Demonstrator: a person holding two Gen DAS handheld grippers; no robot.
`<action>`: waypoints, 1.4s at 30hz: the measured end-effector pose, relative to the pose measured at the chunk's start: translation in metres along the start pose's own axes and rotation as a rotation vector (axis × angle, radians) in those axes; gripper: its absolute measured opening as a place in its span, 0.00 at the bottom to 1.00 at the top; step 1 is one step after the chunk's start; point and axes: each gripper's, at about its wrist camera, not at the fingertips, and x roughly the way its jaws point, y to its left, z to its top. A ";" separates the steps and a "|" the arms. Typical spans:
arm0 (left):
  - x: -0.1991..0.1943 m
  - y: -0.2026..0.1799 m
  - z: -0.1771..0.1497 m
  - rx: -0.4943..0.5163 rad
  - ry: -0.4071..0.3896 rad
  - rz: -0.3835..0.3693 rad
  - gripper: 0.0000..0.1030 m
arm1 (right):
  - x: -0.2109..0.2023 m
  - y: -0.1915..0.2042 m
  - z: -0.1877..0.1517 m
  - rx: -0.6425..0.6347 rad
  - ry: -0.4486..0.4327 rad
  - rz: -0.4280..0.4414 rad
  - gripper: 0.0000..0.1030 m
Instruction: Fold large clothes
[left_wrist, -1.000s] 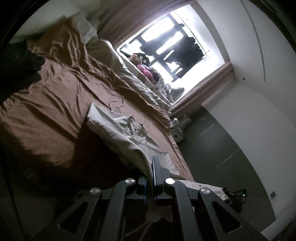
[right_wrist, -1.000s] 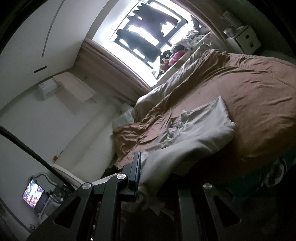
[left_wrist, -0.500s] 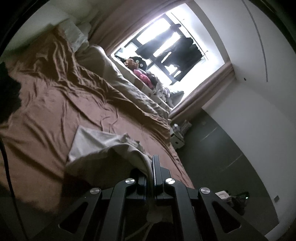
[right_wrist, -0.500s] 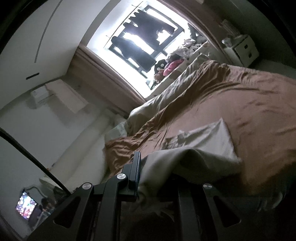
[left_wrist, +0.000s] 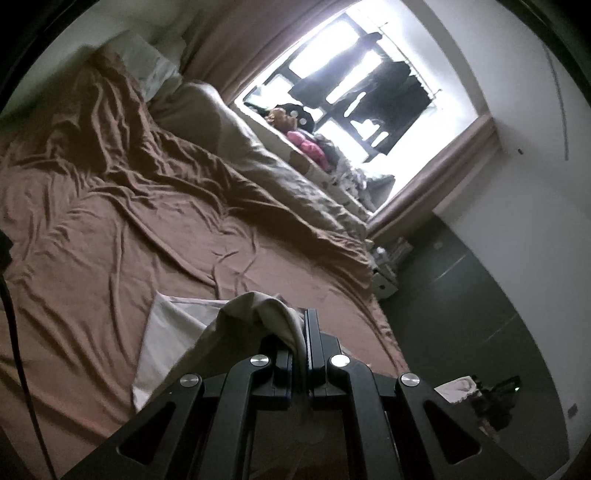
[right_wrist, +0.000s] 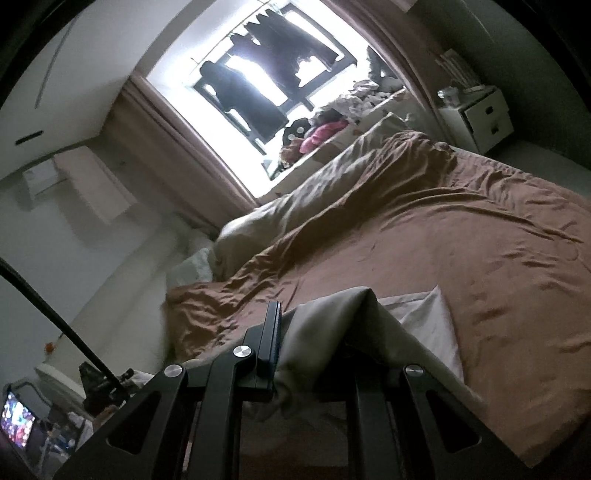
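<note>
left tongs (left_wrist: 305, 339) clamped on pale garment (left_wrist: 173, 332) | right tongs (right_wrist: 314, 332) clamped on same garment | brown bed (left_wrist: 110, 229) underneath

The pale garment (right_wrist: 332, 325) drapes right over the right gripper (right_wrist: 314, 332), so its right-hand finger is completely buried. Garment's lower end runs off the bottom edge in both views. Stuff piled on the windowsill (left_wrist: 310, 147) is too backlit to identify.
</note>
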 end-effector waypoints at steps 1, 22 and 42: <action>0.012 0.005 0.004 -0.003 0.007 0.012 0.04 | 0.008 0.002 0.002 -0.001 0.006 -0.009 0.10; 0.189 0.100 0.009 -0.085 0.204 0.129 0.05 | 0.147 -0.026 0.008 0.151 0.122 -0.231 0.10; 0.189 0.094 0.004 0.059 0.202 0.269 0.84 | 0.169 0.040 0.004 0.030 0.262 -0.235 0.84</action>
